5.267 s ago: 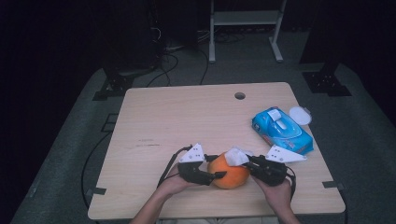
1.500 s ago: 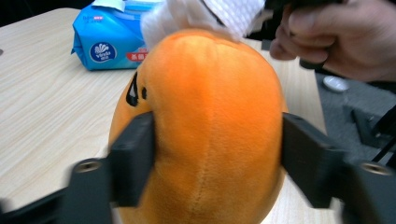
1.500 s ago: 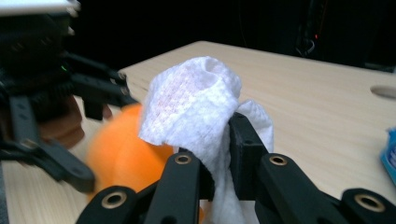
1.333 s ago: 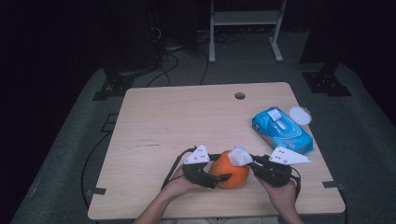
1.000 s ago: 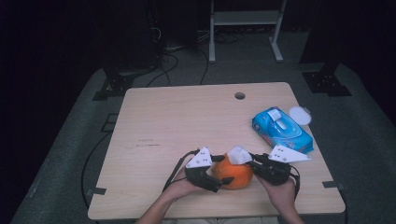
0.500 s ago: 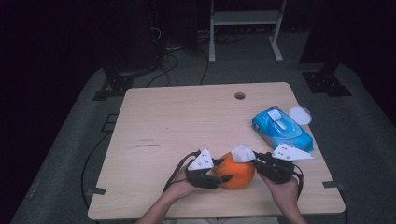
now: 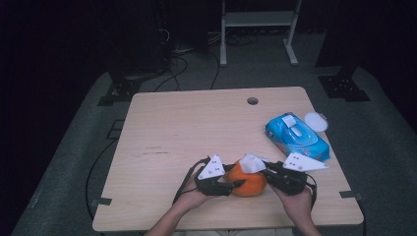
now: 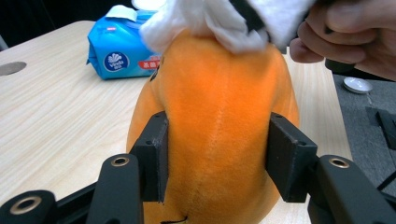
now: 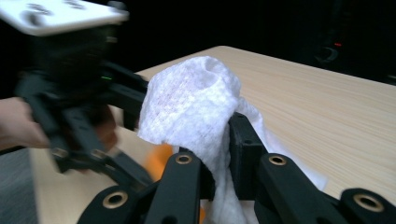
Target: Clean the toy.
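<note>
The left gripper [image 8: 215,154] has just closed onto the orange plush [image 8: 219,121]. The right gripper [image 9: 219,154] pinches a white wipe [image 9: 191,100] on the plush's top, so the wiping seems under way, with most of its surface left.

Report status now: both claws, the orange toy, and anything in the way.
Left claw just closed on orange toy. Right claw shut on white wipe, wipe on toy's top. Blue wipe pack apart, not blocking.

The plush toy [image 8: 219,126] is bright orange with a faint seam line down its middle. The wipe [image 9: 196,107] is white with a fine woven texture. The wipes pack [image 7: 297,136] is blue with white and red print. The tabletop [image 7: 196,128] is pale wood grain. The fingers [image 8: 154,158] are matte black.
</note>
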{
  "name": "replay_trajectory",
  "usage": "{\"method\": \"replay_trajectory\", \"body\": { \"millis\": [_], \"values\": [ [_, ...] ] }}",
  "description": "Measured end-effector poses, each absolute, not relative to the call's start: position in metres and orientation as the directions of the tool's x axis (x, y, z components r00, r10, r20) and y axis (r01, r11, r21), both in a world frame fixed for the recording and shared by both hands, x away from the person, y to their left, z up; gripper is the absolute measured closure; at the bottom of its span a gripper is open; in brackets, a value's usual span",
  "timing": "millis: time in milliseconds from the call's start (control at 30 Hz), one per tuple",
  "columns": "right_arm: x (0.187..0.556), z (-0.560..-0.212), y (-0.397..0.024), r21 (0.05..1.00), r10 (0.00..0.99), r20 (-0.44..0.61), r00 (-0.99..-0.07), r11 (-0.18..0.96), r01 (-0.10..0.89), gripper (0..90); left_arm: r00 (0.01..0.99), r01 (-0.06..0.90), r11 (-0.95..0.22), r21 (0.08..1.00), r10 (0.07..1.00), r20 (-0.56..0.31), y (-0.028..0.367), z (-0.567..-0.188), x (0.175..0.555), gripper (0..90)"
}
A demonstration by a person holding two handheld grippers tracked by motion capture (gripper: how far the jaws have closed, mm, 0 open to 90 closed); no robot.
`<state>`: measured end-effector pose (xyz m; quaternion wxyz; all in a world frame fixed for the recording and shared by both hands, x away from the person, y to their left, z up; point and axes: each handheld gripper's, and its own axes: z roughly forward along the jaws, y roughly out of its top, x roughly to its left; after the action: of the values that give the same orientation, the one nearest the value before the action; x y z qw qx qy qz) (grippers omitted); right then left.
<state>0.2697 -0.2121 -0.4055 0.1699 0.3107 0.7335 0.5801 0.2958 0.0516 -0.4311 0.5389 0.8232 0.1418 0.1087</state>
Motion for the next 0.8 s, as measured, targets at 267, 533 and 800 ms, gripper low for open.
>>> {"method": "replay_trajectory", "body": {
  "millis": [267,533,800],
  "values": [
    [0.261,-0.402,-0.193,0.965,0.607,0.107,-0.787,0.128,0.229,81.7,0.926,0.112,-0.387,0.915,0.374,0.044,0.052,-0.422,0.293,48.5],
    [0.269,-0.408,-0.206,0.957,0.652,0.132,-0.746,0.112,0.267,81.7,0.919,0.130,-0.368,0.921,0.393,0.027,0.058,-0.420,0.296,49.4],
    [0.270,-0.407,-0.198,0.958,0.628,0.127,-0.768,0.122,0.259,81.6,0.924,0.155,-0.354,0.922,0.382,-0.009,0.063,-0.421,0.297,47.9]
  ]
}}
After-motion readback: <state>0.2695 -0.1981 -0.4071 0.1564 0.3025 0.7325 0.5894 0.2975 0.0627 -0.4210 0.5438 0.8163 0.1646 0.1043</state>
